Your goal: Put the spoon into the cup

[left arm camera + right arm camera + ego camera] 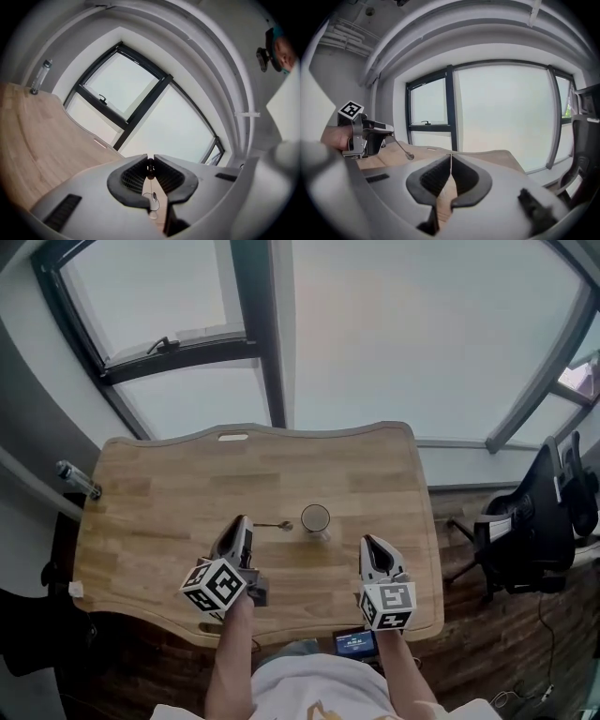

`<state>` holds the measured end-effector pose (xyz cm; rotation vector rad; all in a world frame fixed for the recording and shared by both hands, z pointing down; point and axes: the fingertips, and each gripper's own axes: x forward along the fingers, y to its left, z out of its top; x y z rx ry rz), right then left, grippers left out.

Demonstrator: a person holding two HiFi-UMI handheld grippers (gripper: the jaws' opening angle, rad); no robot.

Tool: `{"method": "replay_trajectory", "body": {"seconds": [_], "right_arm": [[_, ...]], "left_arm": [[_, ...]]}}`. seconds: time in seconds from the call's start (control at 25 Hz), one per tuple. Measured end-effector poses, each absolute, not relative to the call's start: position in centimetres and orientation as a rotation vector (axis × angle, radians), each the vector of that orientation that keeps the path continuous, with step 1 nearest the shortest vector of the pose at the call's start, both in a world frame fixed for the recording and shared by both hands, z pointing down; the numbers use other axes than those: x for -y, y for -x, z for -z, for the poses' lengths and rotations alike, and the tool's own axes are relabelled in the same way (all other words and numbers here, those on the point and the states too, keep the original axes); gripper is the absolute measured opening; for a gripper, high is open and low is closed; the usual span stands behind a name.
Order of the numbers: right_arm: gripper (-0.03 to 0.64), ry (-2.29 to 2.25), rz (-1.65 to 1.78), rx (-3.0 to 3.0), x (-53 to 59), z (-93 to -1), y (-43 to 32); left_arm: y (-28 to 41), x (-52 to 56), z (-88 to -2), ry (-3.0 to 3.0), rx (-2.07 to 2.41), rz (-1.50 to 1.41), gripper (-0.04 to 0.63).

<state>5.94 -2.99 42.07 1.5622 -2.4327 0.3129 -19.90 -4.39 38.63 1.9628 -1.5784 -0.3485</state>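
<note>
We note a wooden table with a slot in its far edge. On it we find a cup near the middle and a bottle upright at the far left corner.

My left gripper and right gripper were pale grey shells, smooth and rounded, with ribbed black pads inside the jaws. Each carried a cube faced with black-and-white square markers. I wore a white top — short-sleeved, as far as I could tell.
</note>
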Motion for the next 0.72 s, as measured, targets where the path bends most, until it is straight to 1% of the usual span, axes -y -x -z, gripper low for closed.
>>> {"method": "replay_trajectory", "body": {"seconds": [0.2,0.72], "right_arm": [[0.032,-1.621,-0.357,2.352,4.8,-43.9,-6.9],[0.032,-1.609,-0.364,2.334,6.1,-45.0,-6.9]], "left_arm": [[19.8,7.5,-40.0,-1.974,1.529,0.334,0.049],[19.0,9.4,-42.1,-1.959,1.509,0.306,0.049]]}}
